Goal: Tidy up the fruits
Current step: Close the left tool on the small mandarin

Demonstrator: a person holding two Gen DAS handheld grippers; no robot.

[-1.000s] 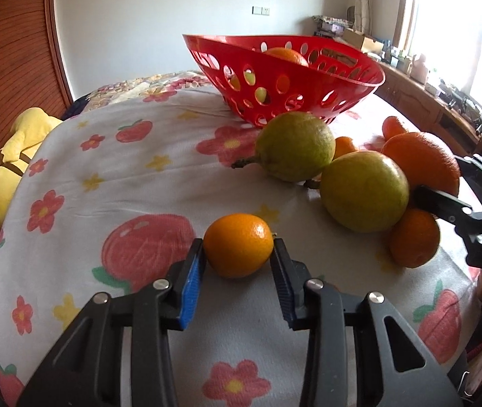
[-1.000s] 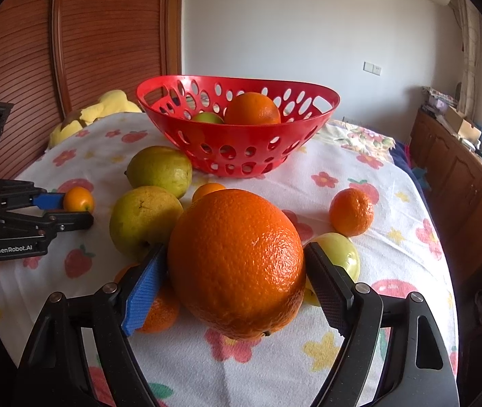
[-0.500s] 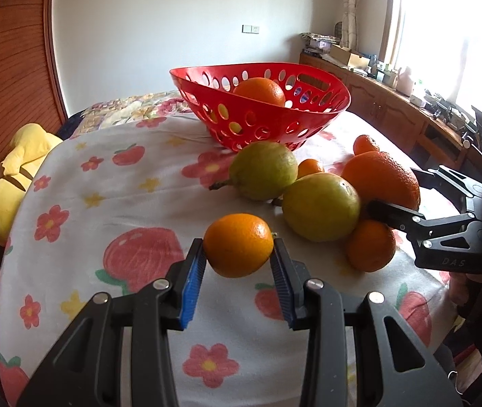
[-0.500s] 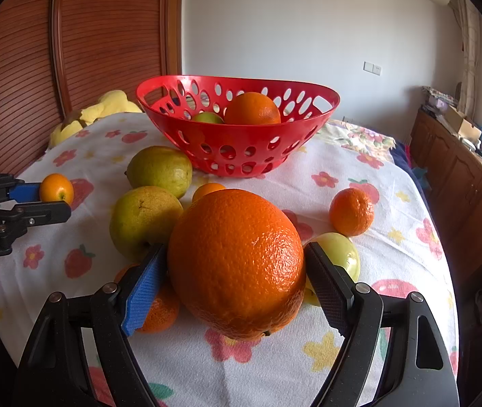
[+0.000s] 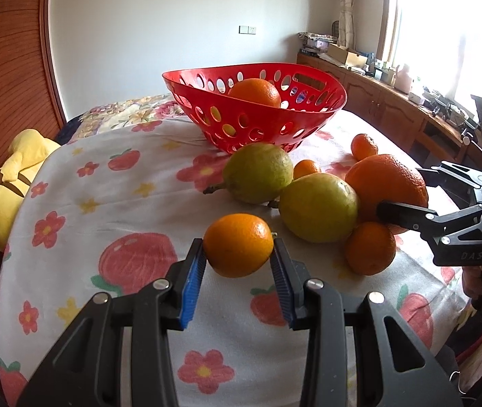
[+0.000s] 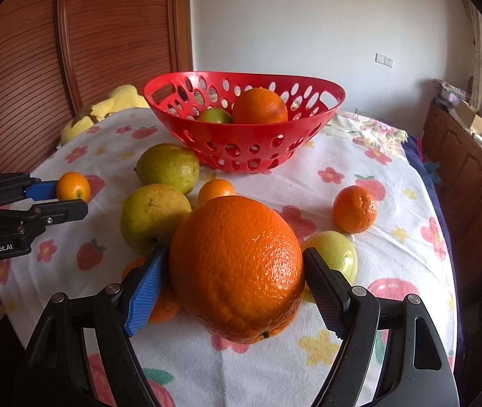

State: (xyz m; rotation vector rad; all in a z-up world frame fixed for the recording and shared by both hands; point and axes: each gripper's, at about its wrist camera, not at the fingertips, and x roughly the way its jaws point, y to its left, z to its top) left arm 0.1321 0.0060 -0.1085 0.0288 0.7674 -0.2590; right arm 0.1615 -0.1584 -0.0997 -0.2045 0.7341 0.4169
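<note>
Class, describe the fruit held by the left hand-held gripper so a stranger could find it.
Start at the red basket on the flowered cloth. In front lie two green pears. Nearer still, the left hand-held gripper clamps a small orange, alone and off the cloth.

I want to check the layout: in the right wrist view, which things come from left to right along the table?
Left gripper holding the small orange → big orange in the right gripper → pale green apple → mandarin.

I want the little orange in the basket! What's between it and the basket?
In the left wrist view, a green pear lies on the cloth between the little orange and the red basket.
</note>
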